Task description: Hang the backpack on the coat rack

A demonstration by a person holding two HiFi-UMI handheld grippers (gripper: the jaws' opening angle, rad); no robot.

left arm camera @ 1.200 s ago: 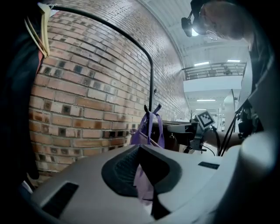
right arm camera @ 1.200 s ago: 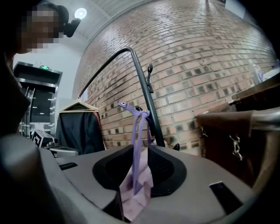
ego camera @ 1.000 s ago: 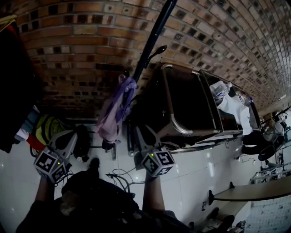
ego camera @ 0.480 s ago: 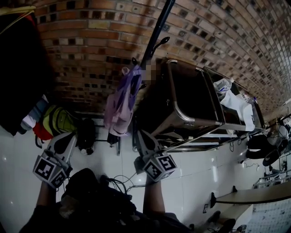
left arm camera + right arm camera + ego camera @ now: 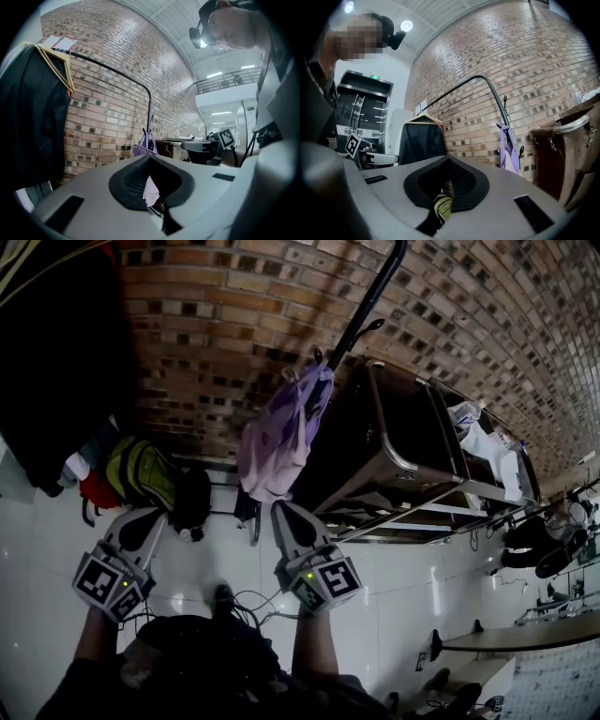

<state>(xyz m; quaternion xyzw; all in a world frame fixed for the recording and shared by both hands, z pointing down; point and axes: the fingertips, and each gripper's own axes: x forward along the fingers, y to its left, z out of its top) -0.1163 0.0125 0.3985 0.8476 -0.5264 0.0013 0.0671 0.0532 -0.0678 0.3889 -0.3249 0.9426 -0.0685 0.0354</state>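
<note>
Ahead, backpack (image 5: 279, 432), seemingly hung, beyond right tool (image 5: 283, 512)

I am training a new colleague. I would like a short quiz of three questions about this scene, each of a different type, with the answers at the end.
1. True or false: the lilac backpack hangs on the coat rack.
2. Choose one. What stands behind the coat rack? A: a glass door. B: a brick wall. C: a wooden fence.
3. Fill in the gap: the left gripper and the right gripper both have their jaws together, and they hold ____.

Key: 1 true; 2 B; 3 nothing.
</note>
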